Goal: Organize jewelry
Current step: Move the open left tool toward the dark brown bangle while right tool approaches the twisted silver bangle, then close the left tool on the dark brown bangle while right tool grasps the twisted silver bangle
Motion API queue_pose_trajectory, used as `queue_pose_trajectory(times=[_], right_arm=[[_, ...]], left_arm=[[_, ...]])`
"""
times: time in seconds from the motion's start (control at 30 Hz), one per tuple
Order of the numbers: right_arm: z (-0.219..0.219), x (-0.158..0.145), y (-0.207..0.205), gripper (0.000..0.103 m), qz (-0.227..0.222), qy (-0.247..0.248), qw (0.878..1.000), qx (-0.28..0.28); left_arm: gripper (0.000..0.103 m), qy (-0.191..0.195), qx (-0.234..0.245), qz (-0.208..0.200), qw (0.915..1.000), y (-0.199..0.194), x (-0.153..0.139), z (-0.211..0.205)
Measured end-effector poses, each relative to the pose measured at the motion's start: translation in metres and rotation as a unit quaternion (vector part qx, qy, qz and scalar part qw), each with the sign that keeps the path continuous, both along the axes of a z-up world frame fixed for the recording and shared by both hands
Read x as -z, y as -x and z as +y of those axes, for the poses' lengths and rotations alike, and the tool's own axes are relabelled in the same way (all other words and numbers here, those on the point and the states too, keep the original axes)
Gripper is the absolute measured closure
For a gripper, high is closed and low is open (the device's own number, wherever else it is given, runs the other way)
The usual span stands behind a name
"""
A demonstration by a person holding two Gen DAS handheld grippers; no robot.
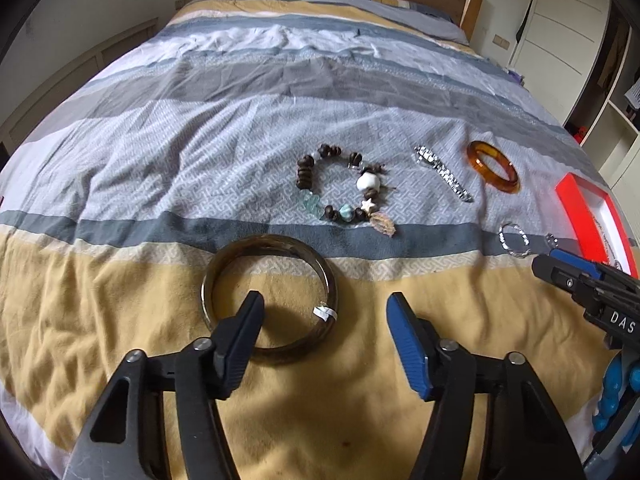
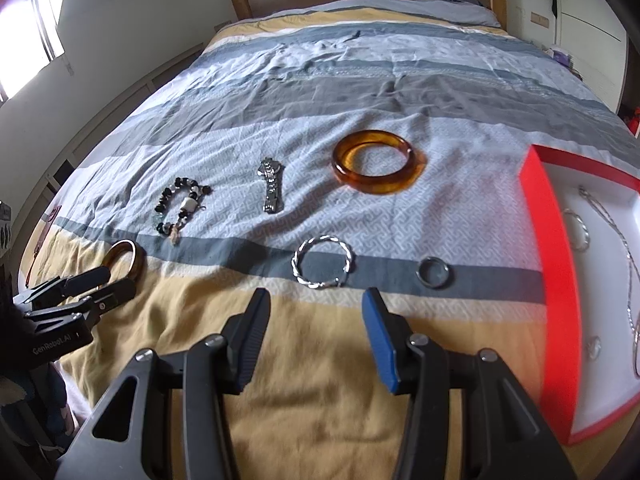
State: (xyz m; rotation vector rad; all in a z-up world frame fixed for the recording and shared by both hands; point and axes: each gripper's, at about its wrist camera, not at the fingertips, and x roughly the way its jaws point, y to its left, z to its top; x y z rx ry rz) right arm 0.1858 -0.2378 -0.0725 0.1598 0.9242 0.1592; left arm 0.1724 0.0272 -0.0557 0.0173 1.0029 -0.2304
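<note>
A: Where did the jewelry lie?

B: On the striped bedspread (image 1: 160, 152). A dark bangle (image 1: 270, 296) lay on the yellow band, nearest the left gripper (image 1: 324, 308). Beyond it were a beaded bracelet (image 1: 340, 188), a silver watch (image 1: 442, 172) and an amber bangle (image 1: 494, 170), set in a row on the pale patterned band.

A: And the left gripper's fingers?

B: Parted. The black finger's tip (image 1: 250, 312) showed over the inside of the dark bangle's ring, while the blue one stood outside its rim. Neither pad pressed on it, as far as I could tell.

A: What about the right side?

B: The right gripper (image 2: 316, 304) also stood apart, with nothing between its 2 fingers. Just beyond its tips lay a twisted silver bangle (image 2: 323, 266), and to the right of that a small grey ring (image 2: 434, 273), both on the dark grey stripe.

A: Was there a box?

B: A red box (image 2: 540, 216) with a white inside sat at the right edge of the bed. A silver chain (image 2: 624, 248) and another silver hoop (image 2: 580, 232) lay in it.
</note>
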Motion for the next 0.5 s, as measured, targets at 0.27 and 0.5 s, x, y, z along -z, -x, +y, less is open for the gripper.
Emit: queue_pose_trajectory(times=[0.27, 0.5], right_arm=[[0.001, 0.014, -0.019, 0.057, 0.010, 0.006, 1.000, 0.000], [0.003, 0.020, -0.032, 0.057, 0.010, 0.017, 1.000, -0.002]], left_arm=[[0.050, -0.009, 0.008, 0.006, 0.9999, -0.008, 0.014, -0.003], [0.060, -0.019, 0.010, 0.003, 0.9998, -0.011, 0.019, -0.005]])
